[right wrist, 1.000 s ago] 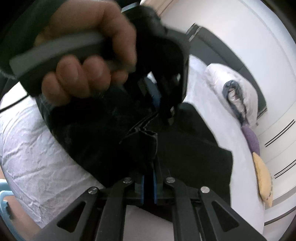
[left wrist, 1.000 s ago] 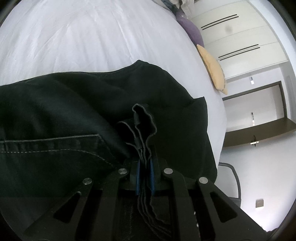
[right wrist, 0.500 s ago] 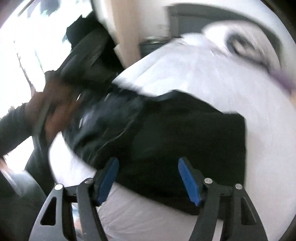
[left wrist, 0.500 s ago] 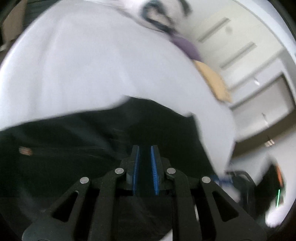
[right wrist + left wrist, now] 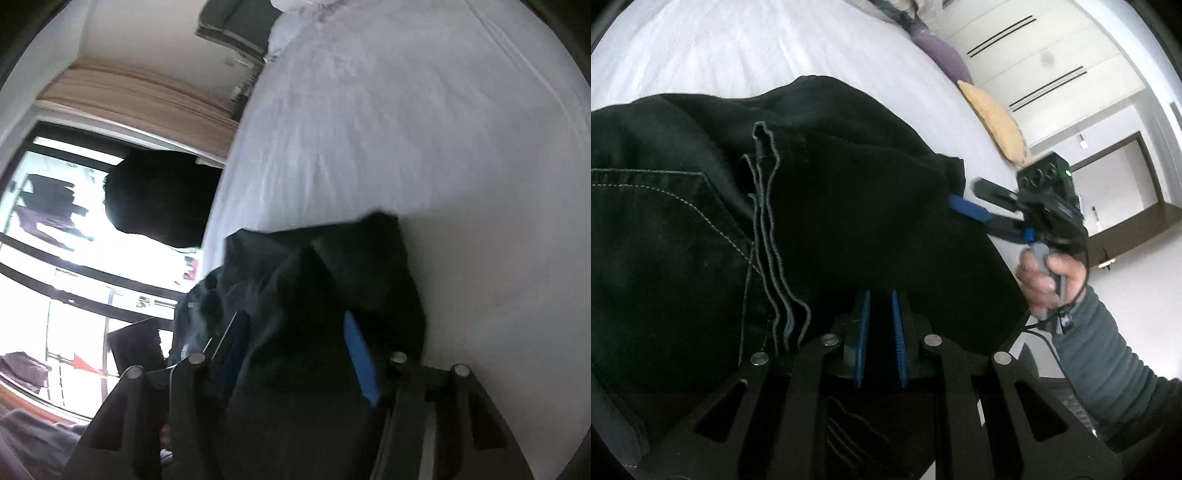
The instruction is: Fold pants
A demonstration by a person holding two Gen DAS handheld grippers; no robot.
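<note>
The black pants (image 5: 820, 206) lie folded on the white bed (image 5: 738, 55), with stitched hems stacked at the left of the fold and a back pocket at far left. My left gripper (image 5: 881, 314) hovers over the near edge of the pants, its blue pads slightly apart with nothing between them. My right gripper (image 5: 975, 212) shows in the left wrist view at the pants' right corner, held in a hand. In the right wrist view the right gripper (image 5: 295, 354) is open, its jaws straddling a raised fold of the pants (image 5: 321, 280).
A purple pillow (image 5: 942, 59) and a yellow pillow (image 5: 997, 122) lie along the bed's far right edge, before white wardrobe doors (image 5: 1041, 62). A window (image 5: 55, 258) and a beige curtain (image 5: 140, 99) stand left of the bed in the right wrist view.
Both grippers let go of the pant hems they held a second ago. The right gripper opened wide and moved to the pants' right corner. The left gripper backed off slightly.
</note>
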